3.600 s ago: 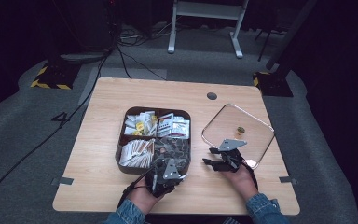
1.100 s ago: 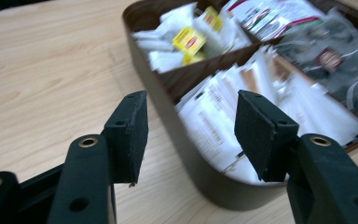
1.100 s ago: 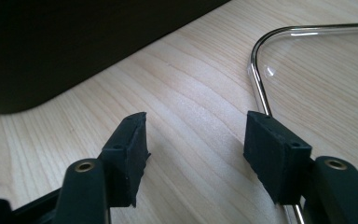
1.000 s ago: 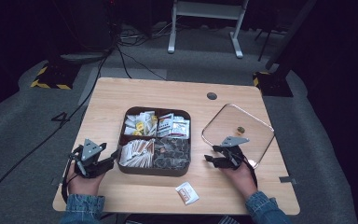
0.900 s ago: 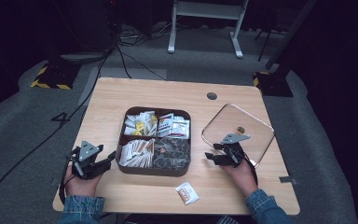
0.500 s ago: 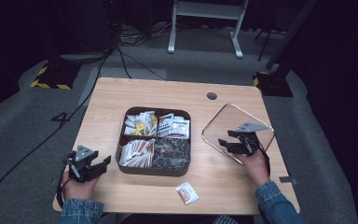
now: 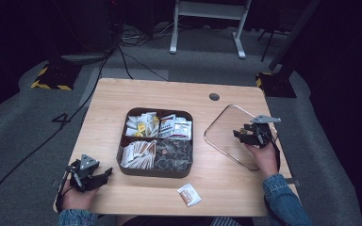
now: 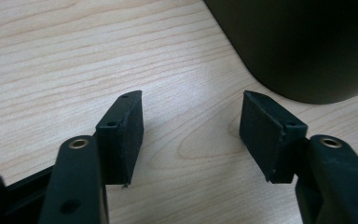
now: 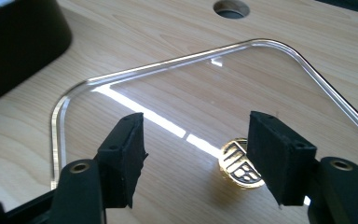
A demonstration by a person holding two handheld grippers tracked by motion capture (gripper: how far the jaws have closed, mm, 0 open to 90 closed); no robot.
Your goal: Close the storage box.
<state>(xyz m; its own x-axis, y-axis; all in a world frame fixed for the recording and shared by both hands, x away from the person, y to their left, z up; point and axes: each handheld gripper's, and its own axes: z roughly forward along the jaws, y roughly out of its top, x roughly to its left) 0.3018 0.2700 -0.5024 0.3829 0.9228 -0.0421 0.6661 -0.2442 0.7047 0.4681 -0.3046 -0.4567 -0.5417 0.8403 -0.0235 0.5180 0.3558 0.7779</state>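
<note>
Lid of clear plastic lies flat on the table at the right, just beside the dark sectioned box it seems to belong to, with a small gold emblem near its middle. The right gripper hovers over the lid's near-right part; in the right gripper view its jaws stand apart with nothing between them, having just been opening, and the gold emblem sits just ahead of the right-hand pad.

The box holds packets in its four compartments: pale sachets in the far two, brown-and-white sticks at near left, dark wrapped pieces at near right. One loose sachet lies on the table near the front edge, apart from the box.

At the far left, the left gripper rests low by the table's near-left corner, jaws likewise apart and empty, having just been opening, with the box's dark wall ahead of it to the right.

Judging from this, the next grab is the lid. It is thin, slick and flat on the wood, so the pads could skate over its surface or pinch only the rim and let it slip and clatter. Lifted by one edge, it may swing and knock packets from the box, or push the box aside.
</note>
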